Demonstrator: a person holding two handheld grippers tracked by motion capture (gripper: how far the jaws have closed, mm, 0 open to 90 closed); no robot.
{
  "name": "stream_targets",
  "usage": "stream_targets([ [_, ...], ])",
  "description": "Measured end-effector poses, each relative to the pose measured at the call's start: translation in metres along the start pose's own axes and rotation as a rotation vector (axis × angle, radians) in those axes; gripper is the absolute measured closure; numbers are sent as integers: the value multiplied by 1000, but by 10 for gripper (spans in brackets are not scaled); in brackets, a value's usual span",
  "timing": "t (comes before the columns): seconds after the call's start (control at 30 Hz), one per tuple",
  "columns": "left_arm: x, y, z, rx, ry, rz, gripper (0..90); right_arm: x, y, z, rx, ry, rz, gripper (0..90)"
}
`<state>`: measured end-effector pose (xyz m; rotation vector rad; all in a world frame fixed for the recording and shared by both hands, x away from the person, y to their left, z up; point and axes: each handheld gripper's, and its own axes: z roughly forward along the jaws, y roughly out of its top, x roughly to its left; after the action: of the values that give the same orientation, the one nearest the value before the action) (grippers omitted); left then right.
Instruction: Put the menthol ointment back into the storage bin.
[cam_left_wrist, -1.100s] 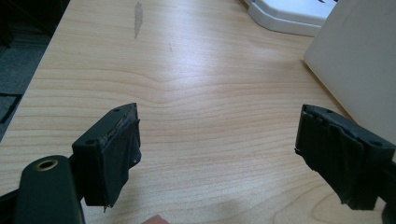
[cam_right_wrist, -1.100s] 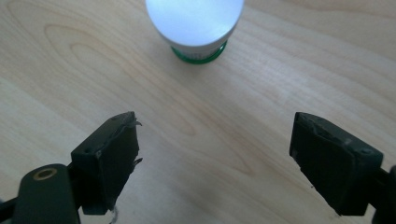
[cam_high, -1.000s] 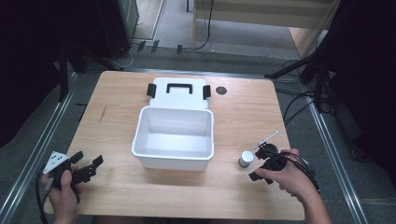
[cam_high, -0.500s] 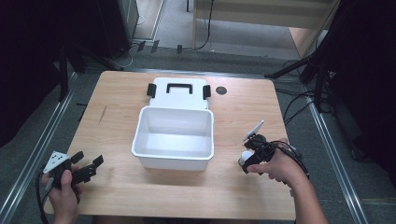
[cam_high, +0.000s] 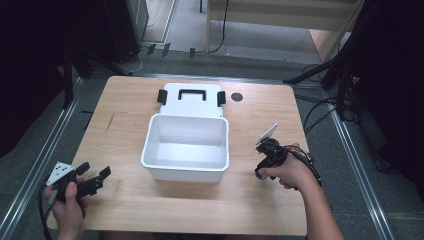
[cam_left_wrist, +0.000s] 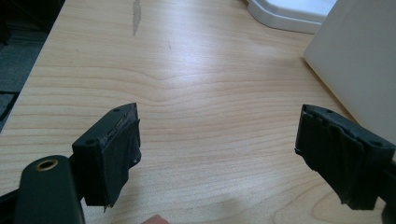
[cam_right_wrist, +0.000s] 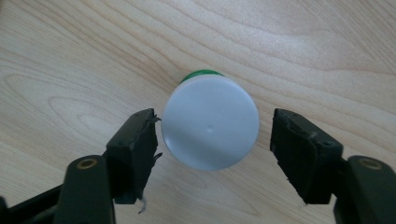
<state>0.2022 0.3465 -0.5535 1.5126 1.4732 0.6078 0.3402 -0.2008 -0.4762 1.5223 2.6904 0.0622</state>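
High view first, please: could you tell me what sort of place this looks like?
Probably a lab or workshop recording station, not a home. A bare wooden table stands between metal floor rails, cables trail over grey carpet, and each hand holds a two-jaw gripper, the right gripper open around a white-capped bottle.

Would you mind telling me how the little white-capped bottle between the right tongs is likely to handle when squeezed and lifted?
The bottle has a smooth round cap, so it may slip or twist between the flat pads. It looks small and plastic, so probably light and stiff. If knocked over, it would likely roll on the table.
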Motion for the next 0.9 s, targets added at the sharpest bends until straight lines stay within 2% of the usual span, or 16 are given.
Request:
stream_targets([
  [0.13, 0, 0, 0, -2, -1, -1, 147, -1, 2, 2, 4, 2, -1, 434],
  [0.23, 0, 0, 0, 0, -2, -2, 147, -1, 2, 0, 7, 21, -1, 509],
  [0.37, 0, 0, 0, 0, -1, -4, 147, 0, 2, -1, 15, 11, -16, 513],
  [0.9, 0, 0, 0, 0, -1, -5, 147, 5, 5, -17, 10, 18, -60, 514],
])
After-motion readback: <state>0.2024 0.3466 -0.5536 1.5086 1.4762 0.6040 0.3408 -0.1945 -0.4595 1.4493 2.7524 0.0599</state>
